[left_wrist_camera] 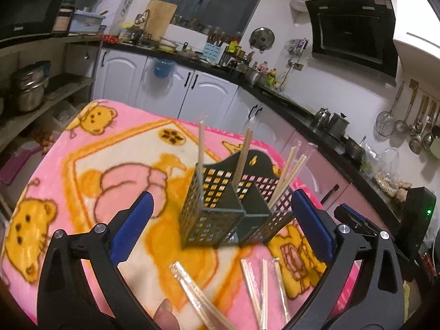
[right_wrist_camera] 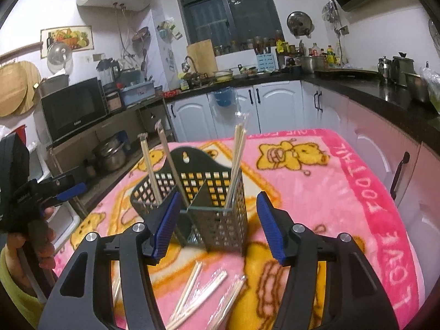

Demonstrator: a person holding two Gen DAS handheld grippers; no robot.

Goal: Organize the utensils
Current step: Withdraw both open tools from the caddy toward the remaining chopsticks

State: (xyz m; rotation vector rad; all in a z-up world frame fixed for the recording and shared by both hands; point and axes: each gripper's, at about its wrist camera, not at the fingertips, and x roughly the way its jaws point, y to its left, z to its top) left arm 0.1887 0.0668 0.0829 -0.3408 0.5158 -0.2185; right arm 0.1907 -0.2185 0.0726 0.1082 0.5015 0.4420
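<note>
Where the pink cartoon blanket [right_wrist_camera: 343, 181] covers the table, a dark perforated holder [right_wrist_camera: 192, 198] stands upright near the middle, split into compartments by solid dividers. In the right wrist view, going L to R: the L compartment has two wrapped chopstick pairs [right_wrist_camera: 154, 170] leaning up and out; the middle section looks empty as far as can be seen; the R compartment holds a bundle of chopsticks [right_wrist_camera: 238, 159] standing nearly upright. More wrapped chopsticks [right_wrist_camera: 192, 294] lie loose on the blanket in front of the holder, some crossing each other.

Left gripper [left_wrist_camera: 220, 228] hangs w/ blue pads spread wide, nothing between them, holder just ahead. Right gripper [right_wrist_camera: 217, 228] is likewise spread apart, pads either side of the holder's front but not touching it.
</note>
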